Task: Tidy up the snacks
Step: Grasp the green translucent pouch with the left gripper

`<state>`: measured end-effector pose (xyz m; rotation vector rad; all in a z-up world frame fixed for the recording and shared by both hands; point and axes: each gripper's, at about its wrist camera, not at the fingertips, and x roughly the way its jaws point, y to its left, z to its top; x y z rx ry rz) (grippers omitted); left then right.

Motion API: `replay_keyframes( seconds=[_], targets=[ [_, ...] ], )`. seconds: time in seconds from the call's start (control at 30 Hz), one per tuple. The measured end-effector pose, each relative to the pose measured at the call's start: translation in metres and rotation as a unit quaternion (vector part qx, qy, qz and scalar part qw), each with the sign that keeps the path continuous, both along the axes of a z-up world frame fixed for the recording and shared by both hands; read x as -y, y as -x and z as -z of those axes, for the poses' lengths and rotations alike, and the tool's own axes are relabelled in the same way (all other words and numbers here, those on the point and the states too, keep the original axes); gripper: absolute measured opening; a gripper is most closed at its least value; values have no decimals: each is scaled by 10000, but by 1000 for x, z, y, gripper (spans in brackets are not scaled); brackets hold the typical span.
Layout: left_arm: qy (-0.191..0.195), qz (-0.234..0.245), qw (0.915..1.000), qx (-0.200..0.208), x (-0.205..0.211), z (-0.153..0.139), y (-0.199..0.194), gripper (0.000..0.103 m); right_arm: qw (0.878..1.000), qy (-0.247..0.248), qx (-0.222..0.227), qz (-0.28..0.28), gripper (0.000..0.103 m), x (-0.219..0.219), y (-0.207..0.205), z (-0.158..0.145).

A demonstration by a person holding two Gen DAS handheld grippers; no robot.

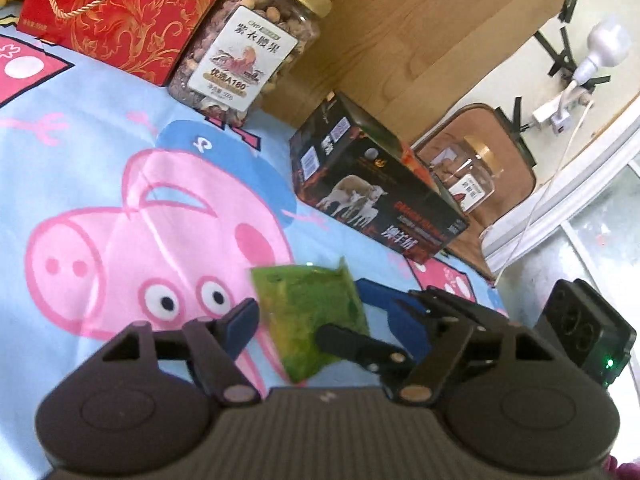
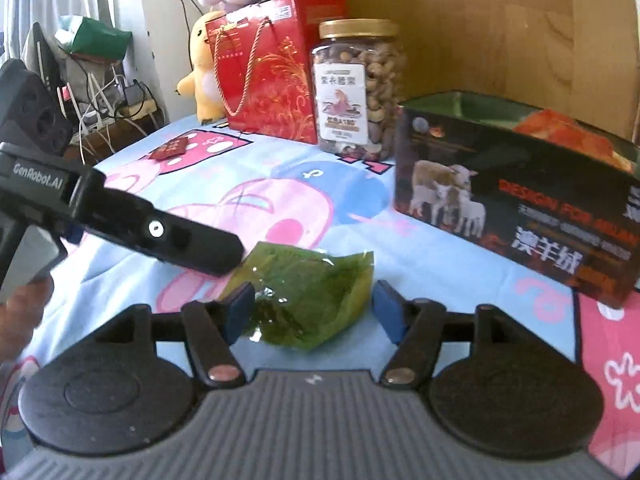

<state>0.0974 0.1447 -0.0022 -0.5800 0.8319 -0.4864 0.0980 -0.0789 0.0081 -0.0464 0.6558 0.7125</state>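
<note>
- At far left of the right wrist view, a cluttered corner of cables and chargers (image 2: 108, 108) is too jumbled to sort out, and a bare hand (image 2: 20, 320) is cut off by the frame edge.
- Beside it the left tongs (image 2: 216, 256) reach in from the left; their body reads "GenRobot.AI", and only one black finger shows from this side.
- Across the bed lies a pale blue cartoon pig sheet (image 2: 280, 184), and a small red packet (image 2: 170, 148) on it carries gold writing too small to read.
- Behind, a yellow plush toy (image 2: 200, 80) is half hidden by a red gift bag (image 2: 264, 68) with gold scrollwork; its print is unreadable.
- Next comes a gold-lidded nut jar (image 2: 356, 88); in the left wrist view its label (image 1: 244, 60) shows Chinese characters and "A180".
- Near the middle, the green snack packet (image 2: 304, 300) lies on the sheet between the blue pads of the right tongs (image 2: 314, 312), which stand spread with neither pad pressing it; its print is blurred.
- From the left wrist view the left tongs (image 1: 316, 320) are likewise spread around the same packet (image 1: 312, 316), without clamping it.
- To the right sits a dark box (image 2: 516, 204) picturing sheep, reading "DESIGN FOR" before the words blur, with large Chinese characters; its right end is cut off.
- Farthest right in the left wrist view, a second jar (image 1: 468, 176) lies on a brown cushion, its label illegible.
</note>
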Motion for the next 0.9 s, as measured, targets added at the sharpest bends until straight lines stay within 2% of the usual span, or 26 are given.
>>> replay_keyframes(
  seconds=[0.13, 0.2, 0.43, 0.47, 0.5, 0.53, 0.57, 0.6, 0.67, 0.83, 0.9],
  targets=[
    [-56, -6, 9999, 152, 3, 1, 5, 76, 9998, 161, 129, 37, 59, -6, 7, 2],
    [-39, -28, 9998, 189, 6, 2, 7, 76, 10000, 72, 62, 19, 51, -2, 12, 1],
    [18, 100, 9996, 266, 22, 2, 20, 76, 9993, -24, 119, 351, 45, -1, 34, 2],
    [76, 147, 9995, 275, 25, 2, 22, 75, 9991, -75, 104, 413, 44, 2, 37, 1],
    [229, 294, 9990, 245, 28, 2, 23, 66, 9986, -150, 92, 490, 41, 6, 40, 1],
    [442, 470, 9978, 179, 33, 2, 24, 63, 9982, -232, 77, 556, 39, 10, 43, 0],
    [481, 522, 9973, 162, 38, 0, 23, 63, 9976, -365, 7, 586, 36, 15, 46, -1],
    [359, 560, 9975, 223, 44, -4, 23, 63, 9968, -475, -53, 636, 33, 19, 48, -2],
    [200, 674, 9969, 365, 56, -13, 19, 63, 9960, -465, 19, 768, 33, 22, 50, -5],
    [471, 848, 9945, 407, 64, -24, 12, 63, 9910, -703, 139, 1129, 27, 42, 50, -15],
    [441, 741, 9951, 477, 61, -27, 12, 69, 9880, -835, 185, 1287, 27, 55, 51, -19]
  ],
)
